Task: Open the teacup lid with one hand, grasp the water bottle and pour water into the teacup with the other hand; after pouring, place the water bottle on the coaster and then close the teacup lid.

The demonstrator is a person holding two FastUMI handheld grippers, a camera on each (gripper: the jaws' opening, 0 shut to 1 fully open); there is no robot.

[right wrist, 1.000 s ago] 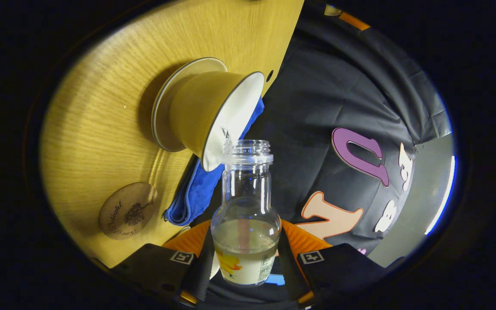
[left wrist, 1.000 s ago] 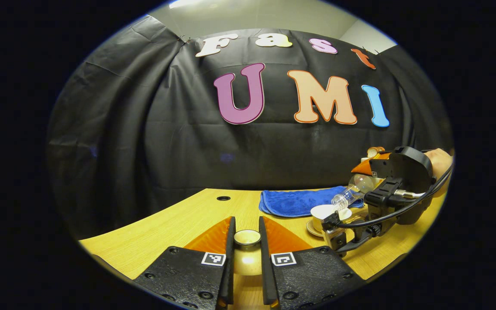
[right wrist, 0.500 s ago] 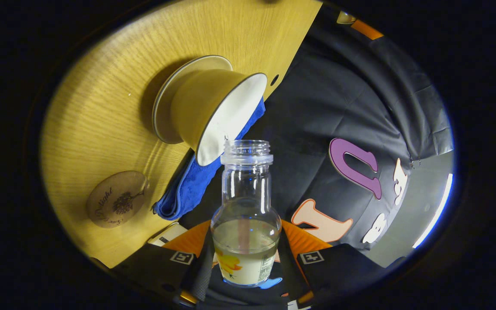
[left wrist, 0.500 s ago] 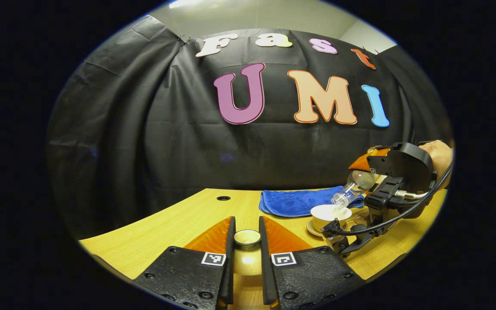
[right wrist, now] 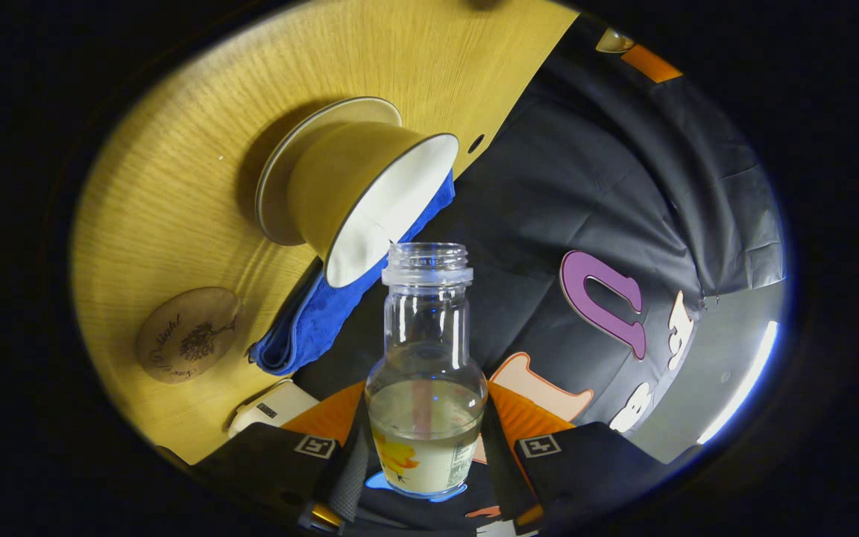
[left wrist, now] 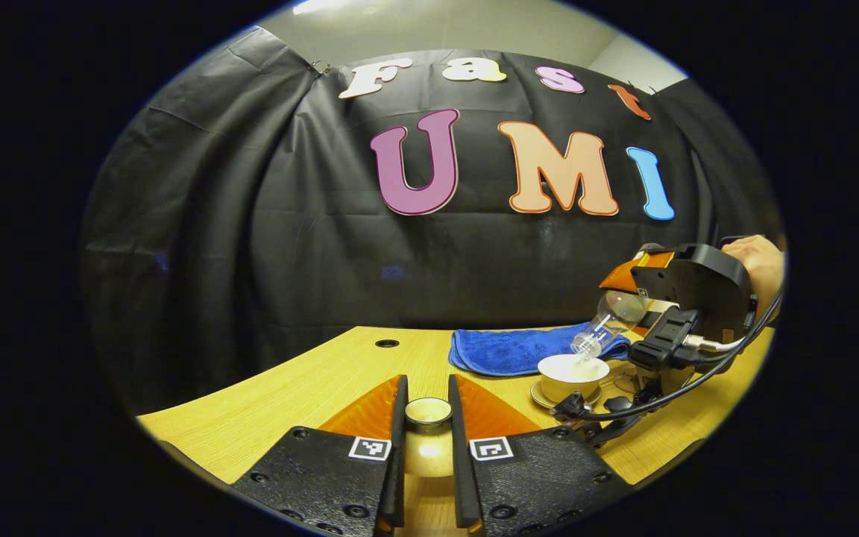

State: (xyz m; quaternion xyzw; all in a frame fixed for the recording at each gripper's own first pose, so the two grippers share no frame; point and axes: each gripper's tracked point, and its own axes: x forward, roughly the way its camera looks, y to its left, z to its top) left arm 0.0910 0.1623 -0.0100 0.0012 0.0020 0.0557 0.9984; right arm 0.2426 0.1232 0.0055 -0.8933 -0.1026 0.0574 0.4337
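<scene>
The left gripper (left wrist: 427,418) pinched the teacup lid (left wrist: 428,411) between both fingers, holding it low over the near-left part of the worktop (left wrist: 303,384), well apart from the teacup. The lid step was judged done: the teacup (left wrist: 573,371) stood uncovered on its saucer (left wrist: 541,397), right of centre.

Behind the teacup, a folded blue cloth (left wrist: 508,349) lay against the far edge of the worktop.

The right gripper (right wrist: 423,455) was clamped on the body of the water bottle (right wrist: 426,373), a finger on each side. In the left gripper view the bottle (left wrist: 602,322) was tipped steeply, mouth down, just above the teacup rim. In the right gripper view the open mouth stood just beside the rim of the teacup (right wrist: 370,198). Water remained in the bottle. Pouring was judged to be in hand; whether a stream was running could not be told.

Steps left:
1. Right the bottle.
2. Set it on the coaster (right wrist: 188,335).
3. Return the lid to the teacup.

Edges and room:
- The coaster lay bare on the worktop, near the corner of the cloth and apart from the saucer.
- A small pale device (right wrist: 274,406) lay near the worktop edge, just past the coaster; it would need avoiding on the way down.
- A cable (left wrist: 668,395) trailed from the right gripper across the worktop near the saucer, a likely snag point.
- The worktop to the left of the teacup was open, giving the lid a free path back.
</scene>
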